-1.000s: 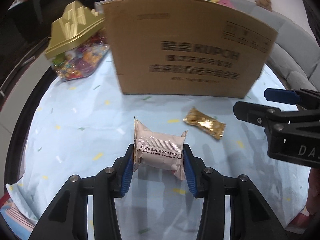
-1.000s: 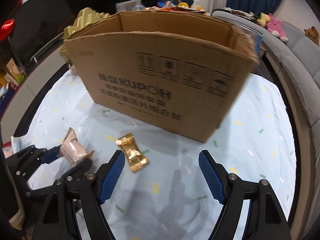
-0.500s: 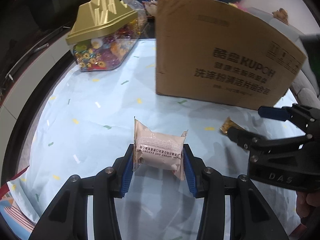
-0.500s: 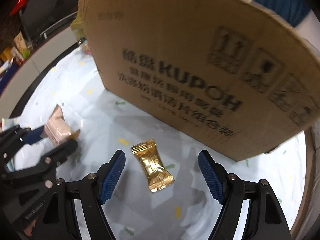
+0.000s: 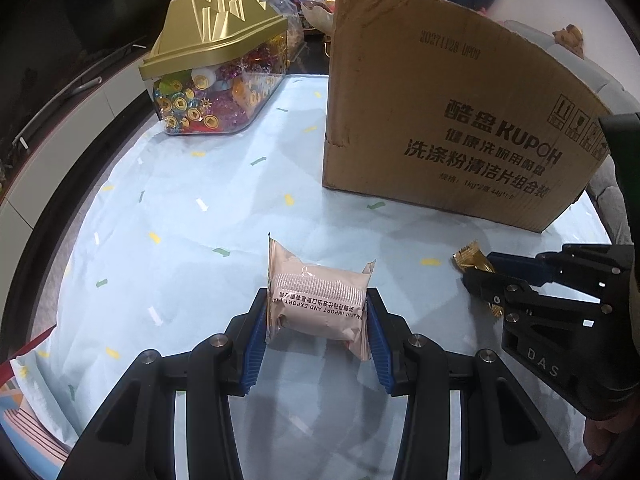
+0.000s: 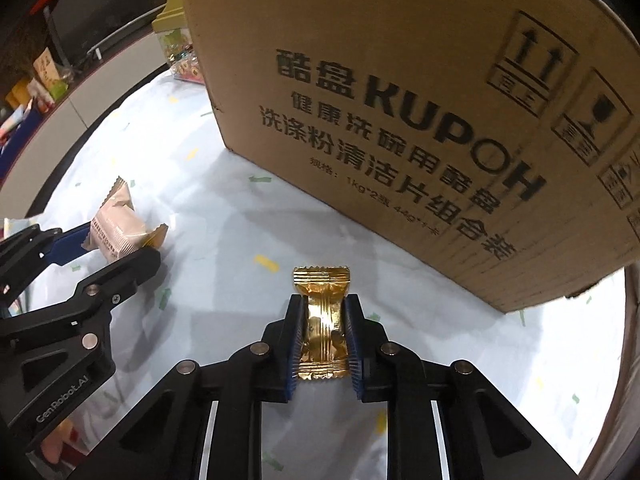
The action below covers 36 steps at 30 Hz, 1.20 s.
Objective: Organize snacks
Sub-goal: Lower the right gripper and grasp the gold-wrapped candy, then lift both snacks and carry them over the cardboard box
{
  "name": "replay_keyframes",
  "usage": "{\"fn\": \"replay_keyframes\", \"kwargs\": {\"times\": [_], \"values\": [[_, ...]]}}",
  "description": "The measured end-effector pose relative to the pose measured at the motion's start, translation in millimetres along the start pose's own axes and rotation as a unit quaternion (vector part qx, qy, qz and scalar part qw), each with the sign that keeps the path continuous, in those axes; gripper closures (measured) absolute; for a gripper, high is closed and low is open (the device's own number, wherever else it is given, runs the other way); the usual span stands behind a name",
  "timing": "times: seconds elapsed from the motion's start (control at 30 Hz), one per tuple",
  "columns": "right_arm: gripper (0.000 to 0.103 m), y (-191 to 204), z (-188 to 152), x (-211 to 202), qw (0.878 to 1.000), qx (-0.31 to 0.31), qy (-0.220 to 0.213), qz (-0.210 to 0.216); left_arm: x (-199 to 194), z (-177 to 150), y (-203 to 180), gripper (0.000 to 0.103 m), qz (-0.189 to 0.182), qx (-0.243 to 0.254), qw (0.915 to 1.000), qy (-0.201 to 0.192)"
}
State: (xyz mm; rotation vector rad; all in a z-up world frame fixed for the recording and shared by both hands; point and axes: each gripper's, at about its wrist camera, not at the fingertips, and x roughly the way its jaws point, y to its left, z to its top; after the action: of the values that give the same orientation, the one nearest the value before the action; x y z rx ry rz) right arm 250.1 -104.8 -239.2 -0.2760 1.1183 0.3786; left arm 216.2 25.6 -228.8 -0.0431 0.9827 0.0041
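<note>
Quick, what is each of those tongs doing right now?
Left tongs: closed on the pale pink wrapped snack packet.
Right tongs: just closed on the gold foil candy.

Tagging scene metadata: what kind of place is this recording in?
Most likely a home living room. A grey sofa with a plush toy sits behind the table, which has a confetti-print cover; a gold-lidded candy jar and a reused cardboard box stand on it.
</note>
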Motion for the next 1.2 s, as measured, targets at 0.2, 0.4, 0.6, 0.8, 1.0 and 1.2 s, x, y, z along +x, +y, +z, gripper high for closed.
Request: {"fn": "replay_keyframes", "kwargs": {"times": [0.2,0.4,0.6,0.8,1.0,1.2], "values": [[0.082,-7,0,-18,1.000,0.023,-0.009,-0.002,-9,3,-5,0.058,-0.006,0.002,1.0000,-0.006],[0.082,-13,4,-41,0.999,0.049,-0.021,-0.007,-21,7,-15,0.058,-0.013,0.012,0.9997,-0.014],[0.082,-19,0,-70,0.997,0.066,-0.040,-0.011,-35,11,-24,0.058,-0.022,0.020,0.9993,-0.021],[0.082,-24,0,-99,0.994,0.082,-0.064,-0.013,-53,12,-33,0.058,-0.033,0.025,0.9989,-0.022],[0.082,-29,-3,-116,0.992,0.091,-0.083,-0.013,-74,23,-42,0.058,-0.036,0.032,0.9980,-0.040],[0.082,-39,1,-136,0.989,0.103,-0.107,-0.014,-88,36,-49,0.058,-0.039,0.040,0.9969,-0.055]]}}
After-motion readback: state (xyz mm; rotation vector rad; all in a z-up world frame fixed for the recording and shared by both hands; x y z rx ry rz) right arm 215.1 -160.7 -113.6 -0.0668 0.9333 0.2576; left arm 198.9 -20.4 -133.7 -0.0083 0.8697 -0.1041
